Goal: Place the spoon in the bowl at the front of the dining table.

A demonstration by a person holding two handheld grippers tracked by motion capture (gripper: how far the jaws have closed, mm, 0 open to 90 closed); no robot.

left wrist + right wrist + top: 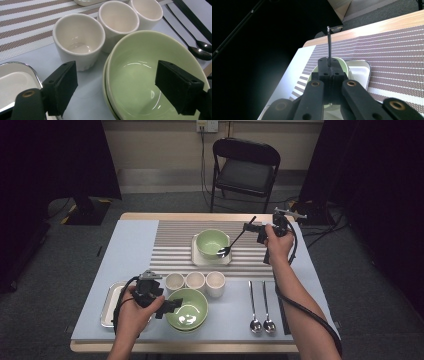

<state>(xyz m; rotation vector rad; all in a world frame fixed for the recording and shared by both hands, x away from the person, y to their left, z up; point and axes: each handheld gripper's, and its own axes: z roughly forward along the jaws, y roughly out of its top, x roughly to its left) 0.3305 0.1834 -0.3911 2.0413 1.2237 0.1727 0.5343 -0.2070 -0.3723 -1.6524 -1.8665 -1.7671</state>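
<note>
Right gripper [253, 227] is clamped on a black spoon [234, 241], bowl end dipping at the rim of the far green bowl [211, 242] on its white tray [196, 258]. Left gripper [171, 306], jaws apart and holding nothing, hangs over the near stacked green bowls [192, 312]. One setting looks nearly laid; two spoons [261, 307] and three cups [195, 281] remain unplaced.

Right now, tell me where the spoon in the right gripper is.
In the high view the spoon hangs right of centre, clamped by the right gripper, its bowl at the far green bowl.
</note>
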